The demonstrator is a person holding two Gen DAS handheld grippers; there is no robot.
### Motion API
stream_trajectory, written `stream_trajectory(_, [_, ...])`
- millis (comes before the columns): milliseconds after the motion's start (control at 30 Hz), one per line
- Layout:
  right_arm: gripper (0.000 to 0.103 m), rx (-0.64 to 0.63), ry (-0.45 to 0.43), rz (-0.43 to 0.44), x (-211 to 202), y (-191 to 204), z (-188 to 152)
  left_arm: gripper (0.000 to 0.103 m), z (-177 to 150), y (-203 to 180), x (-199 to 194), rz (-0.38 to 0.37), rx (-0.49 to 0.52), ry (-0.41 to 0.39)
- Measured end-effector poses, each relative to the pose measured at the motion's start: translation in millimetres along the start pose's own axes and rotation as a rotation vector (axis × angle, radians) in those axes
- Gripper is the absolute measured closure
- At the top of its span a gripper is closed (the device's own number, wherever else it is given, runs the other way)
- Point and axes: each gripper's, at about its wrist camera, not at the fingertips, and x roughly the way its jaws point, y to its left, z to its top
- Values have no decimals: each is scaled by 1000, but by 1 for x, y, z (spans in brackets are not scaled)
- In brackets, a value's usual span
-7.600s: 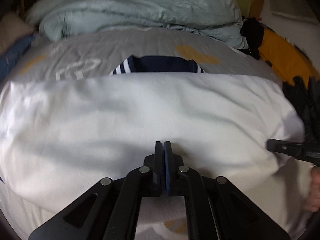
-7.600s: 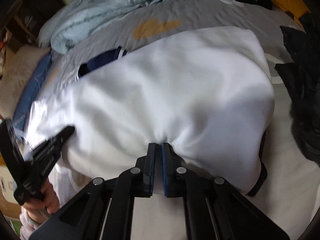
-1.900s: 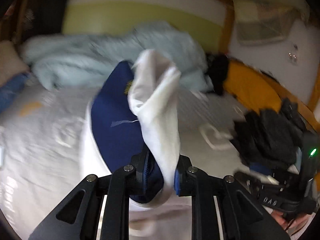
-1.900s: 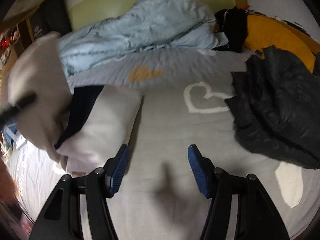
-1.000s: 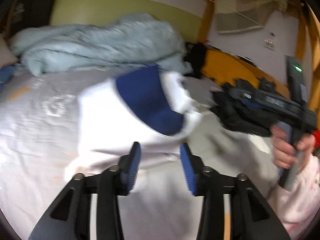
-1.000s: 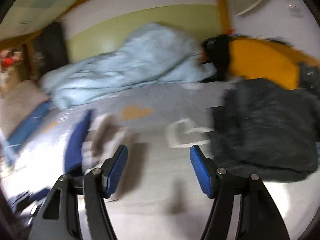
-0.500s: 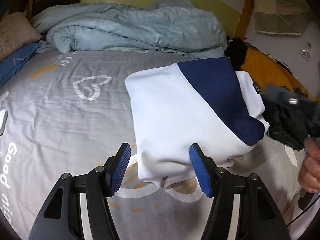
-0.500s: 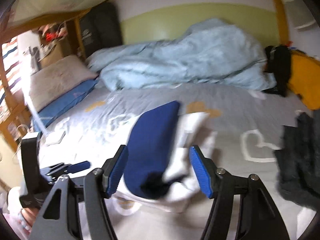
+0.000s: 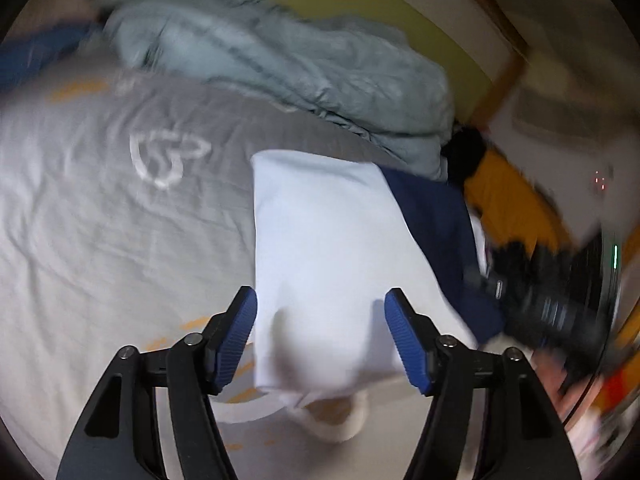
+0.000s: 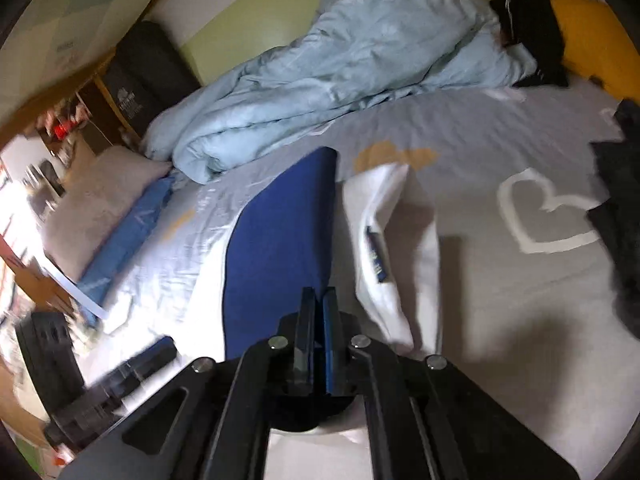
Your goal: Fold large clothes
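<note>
Grey heart-print bed sheet, pale blue duvet behind; folded white-navy sweatshirt lies mid-bed, long axis toward duvet; left hand-held gripper just widening, released, straddling near edge; right hand-held gripper clenched on navy edge

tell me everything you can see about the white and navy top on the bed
The white and navy top lies folded into a compact, roughly rectangular bundle on the grey bedsheet. It looks like soft, thick cotton: mostly white, with a broad navy panel running along one side and a small dark label on a white fold. The right gripper is shut at the navy panel's near edge; whether it pinches fabric is unclear. The left gripper is open, its pads straddling the bundle's near white end, jaws just widened.
</note>
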Motion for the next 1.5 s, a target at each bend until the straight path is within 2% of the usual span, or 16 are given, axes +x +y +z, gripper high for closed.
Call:
stream_trajectory(100, [101, 9, 42, -49, -3, -3, -9, 36, 14, 11, 18, 29, -103, 30])
stream_trajectory(267, [97, -69, 71, -104, 2, -6, -12, 29, 23, 20, 53, -37, -186, 154])
stream_trajectory(300, [92, -65, 64, -118, 1, -9, -11, 29, 22, 18, 55, -24, -162, 152])
stream_trajectory(367, [56, -41, 40, -188, -2, -16, -5, 29, 19, 8, 54, 6, -101, 149])
stream_trajectory(433, [40, -24, 10, -262, -4, -21, -1, 29, 16, 2, 54, 20, -59, 145])
stream_trajectory(500, [34, 5, 21, -224, -2, -29, 2, 25, 14, 1, 54, 7, -47, 149])
stream_trajectory(567, [20, 80, 60, -62, 1, -41, 2, 18, 13, 2, 56, -16, -48, 151])
stream_trajectory(667, [10, 105, 171, 202, 20, -46, -2, 7, 11, 5, 61, -22, -49, 166])
stream_trajectory(733, [7, 88, 187, 65, 34, -49, -5, 4, 10, 13, 67, -48, -109, 198])
stream_trajectory(767, [4, 110, 178, 88, 37, -54, -7, 3, 10, 17, 70, -59, -131, 210])
stream_trajectory(833, [5, 191, 199, 194, 47, -67, -9, 3, 10, 23, 74, -88, -164, 231])
stream_trajectory(933, [16, 336, 232, 404, 71, -84, -15, 7, 12, 32, 86, -160, -182, 263])
stream_trajectory(1067, [32, 246, 180, 365, 60, -58, 0, 29, 21, 31, 71, -176, -175, 221])
stream_trajectory(1200, [35, 186, 121, 367, 29, -43, 19, 35, 33, 1, 42, -185, -111, 141])
stream_trajectory(1333, [35, 173, 31, 371, -25, -51, 36, 35, 44, -65, 9, -193, 40, 56])
stream_trajectory(1500, [35, 154, -193, 333, -124, -77, 55, 35, 68, -167, -10, -300, 192, -8])
